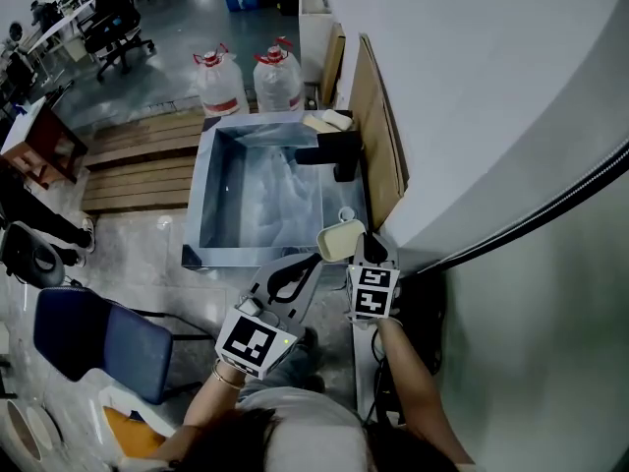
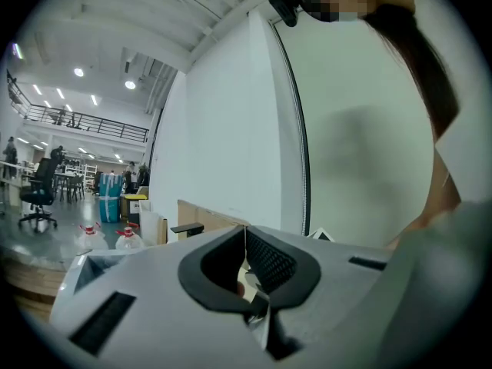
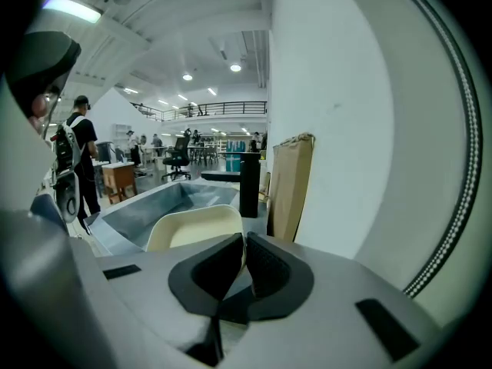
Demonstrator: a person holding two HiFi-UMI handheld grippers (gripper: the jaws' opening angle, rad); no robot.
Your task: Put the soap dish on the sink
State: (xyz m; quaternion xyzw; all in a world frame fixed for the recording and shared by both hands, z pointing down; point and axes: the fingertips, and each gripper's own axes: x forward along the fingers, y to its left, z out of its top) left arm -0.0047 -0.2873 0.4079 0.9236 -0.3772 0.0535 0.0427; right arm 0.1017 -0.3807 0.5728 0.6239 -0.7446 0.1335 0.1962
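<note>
While my right claw [image 3: 244, 246] pinched the soap dish [image 3: 192, 225], its near rim hidden, my left claw [image 2: 246, 238] hung pressed together near the sink [image 1: 218, 180].

the sink [image 1: 208, 185] looks like bare sheet metal with a dull, brushed sheen and its tap [image 1: 334, 153] is matt black, while the soap dish [image 3: 192, 225] is smooth cream plastic with a soft satin finish. the left gripper [image 2: 246, 233] and the right gripper [image 3: 244, 241] both have matt grey plastic bodies, and their black pads [image 3: 265, 261] carry a fine ribbed texture. the pale brown board [image 1: 378, 141] beside the sink looks like raw wood or card, the planks [image 1: 138, 160] are unfinished wood, and the floor [image 1: 167, 28] is glossy.
</note>
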